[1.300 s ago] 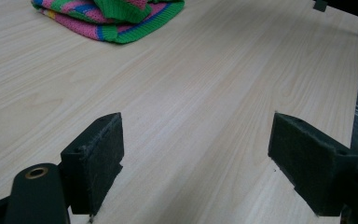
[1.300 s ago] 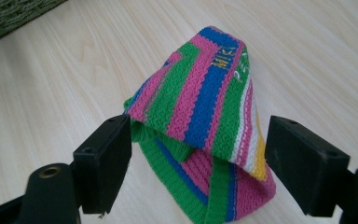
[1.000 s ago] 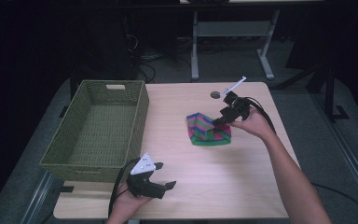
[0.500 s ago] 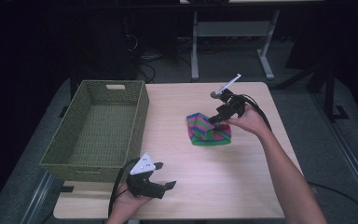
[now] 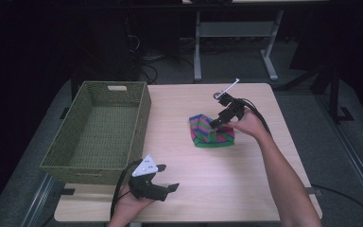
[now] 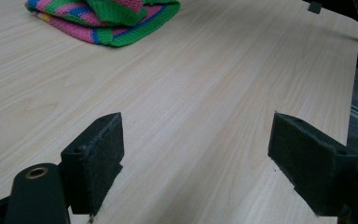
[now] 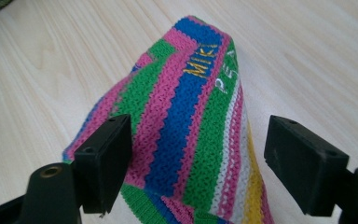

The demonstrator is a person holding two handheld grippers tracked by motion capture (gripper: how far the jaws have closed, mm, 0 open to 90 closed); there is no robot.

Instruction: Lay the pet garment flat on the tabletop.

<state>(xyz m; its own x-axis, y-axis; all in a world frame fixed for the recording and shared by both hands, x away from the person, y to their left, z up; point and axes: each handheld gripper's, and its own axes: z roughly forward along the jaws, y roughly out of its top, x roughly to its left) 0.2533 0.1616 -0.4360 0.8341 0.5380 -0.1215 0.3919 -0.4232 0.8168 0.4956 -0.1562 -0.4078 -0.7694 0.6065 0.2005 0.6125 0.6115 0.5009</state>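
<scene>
A striped knitted cloth (image 5: pixel 210 132) in pink, green and blue lies folded near the middle of the wooden table (image 5: pixel 264 179). My right gripper (image 5: pixel 216 122) hangs just over its far right part, open, with the jaws wide on either side of a raised fold of the cloth (image 7: pixel 191 135), which carries stitched letters. My left gripper (image 5: pixel 170 189) rests low at the table's front edge, open, nothing between its jaws (image 6: pixel 196 177). The cloth (image 6: pixel 107 18) lies farther off in the left gripper view.
A green woven basket (image 5: pixel 71 151) stands along the table's left side. A small round dark object (image 5: pixel 216 96) lies near the far edge behind the right gripper. The table's right edge drops off to a grey floor.
My right gripper has shifted slightly toward the far side of the cloth and stays open. The left gripper has not moved.
</scene>
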